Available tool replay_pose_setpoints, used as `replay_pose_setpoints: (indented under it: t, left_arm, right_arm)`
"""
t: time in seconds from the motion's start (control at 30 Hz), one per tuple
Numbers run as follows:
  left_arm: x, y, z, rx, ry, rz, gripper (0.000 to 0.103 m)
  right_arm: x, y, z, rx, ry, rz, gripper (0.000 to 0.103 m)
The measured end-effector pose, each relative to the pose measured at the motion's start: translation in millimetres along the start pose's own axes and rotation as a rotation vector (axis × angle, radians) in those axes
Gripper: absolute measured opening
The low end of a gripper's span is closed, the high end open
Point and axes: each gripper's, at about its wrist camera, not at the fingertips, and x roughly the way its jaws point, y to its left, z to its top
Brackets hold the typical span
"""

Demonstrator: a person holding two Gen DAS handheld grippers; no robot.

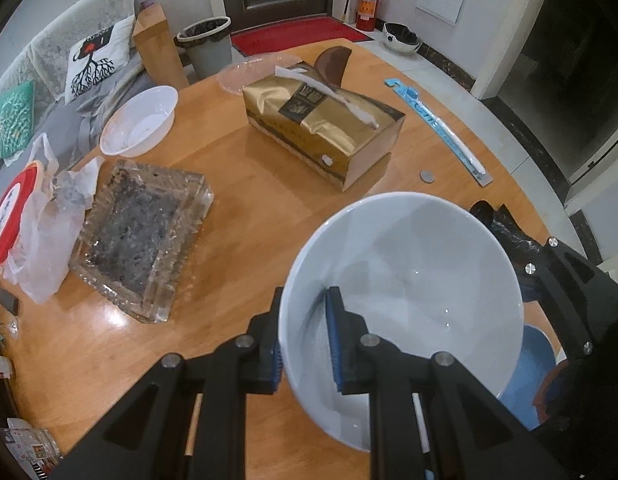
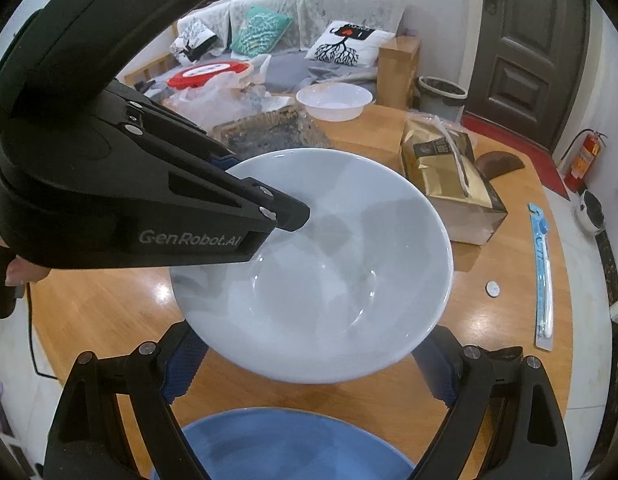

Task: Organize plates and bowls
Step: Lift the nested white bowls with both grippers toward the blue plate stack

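Observation:
My left gripper (image 1: 305, 344) is shut on the rim of a large white bowl (image 1: 405, 300), one blue pad inside and one outside, holding it above the wooden table (image 1: 237, 216). The same bowl (image 2: 321, 264) fills the right wrist view, with the left gripper (image 2: 245, 200) clamped on its far left rim. My right gripper (image 2: 309, 372) is open, its fingers spread either side below the bowl, not touching it. A blue plate (image 2: 293, 444) lies under the right gripper; its edge shows in the left wrist view (image 1: 529, 376). A smaller white bowl (image 1: 139, 120) sits at the table's far side.
On the table are a glass ashtray (image 1: 145, 236), a gold tissue box (image 1: 325, 128), a clear plate (image 1: 245, 74), a packaged toothbrush (image 1: 441, 128), a coin (image 1: 427, 176) and a red-lidded container in plastic bags (image 1: 17, 220). A sofa and bin stand beyond.

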Motion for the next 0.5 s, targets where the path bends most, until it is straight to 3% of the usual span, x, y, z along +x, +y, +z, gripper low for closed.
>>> replay_pose_setpoints:
  t: [0.5]
  left_arm:
    - [17, 5, -2, 0.005, 0.023, 0.010, 0.015]
  right_arm:
    - [13, 1, 1, -0.012, 0.051, -0.010, 0.088]
